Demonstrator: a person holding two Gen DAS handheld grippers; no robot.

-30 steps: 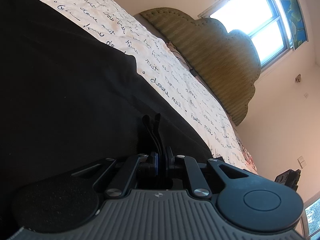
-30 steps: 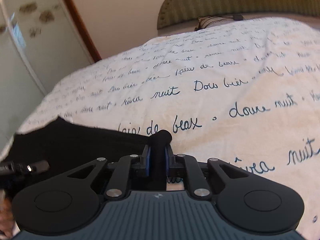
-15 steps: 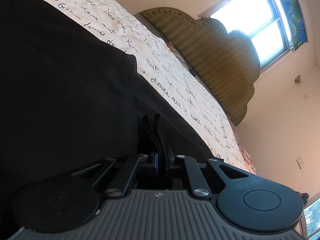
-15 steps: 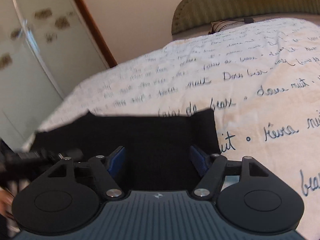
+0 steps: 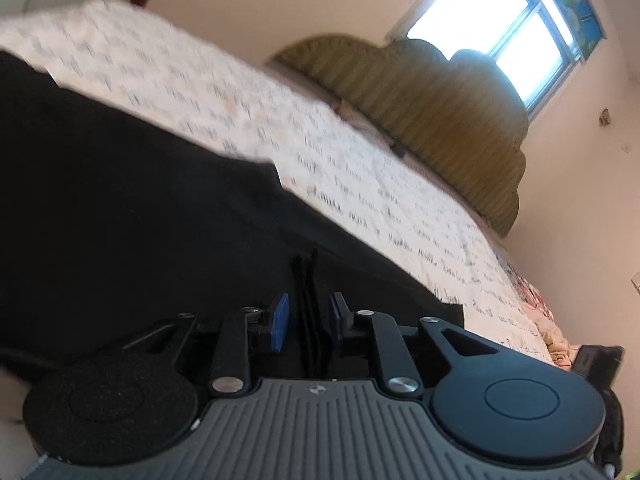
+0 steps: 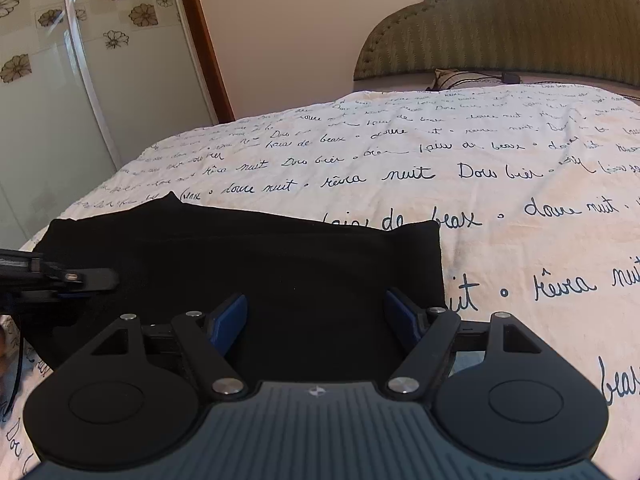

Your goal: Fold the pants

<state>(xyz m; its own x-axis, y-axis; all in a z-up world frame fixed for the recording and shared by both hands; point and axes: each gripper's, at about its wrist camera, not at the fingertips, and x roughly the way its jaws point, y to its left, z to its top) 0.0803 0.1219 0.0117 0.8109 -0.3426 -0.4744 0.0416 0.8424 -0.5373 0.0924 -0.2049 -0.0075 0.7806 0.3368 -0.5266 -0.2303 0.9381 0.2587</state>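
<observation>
Black pants (image 6: pixel 248 264) lie folded flat on the script-printed bedspread (image 6: pixel 500 184), their long axis running from about 9 o'clock to 3 o'clock across your right wrist view, one short end squared off near 3 o'clock. They look matte and smooth (no pattern shows). Your right gripper (image 6: pixel 316 320) stands wide, jaws opening, blue pads clear above the cloth and gripping nothing. Your left gripper (image 5: pixel 306 316) sits at the pants' edge, jaws opening, with a thin upright fold of black fabric between the pads but not pressed by them.
</observation>
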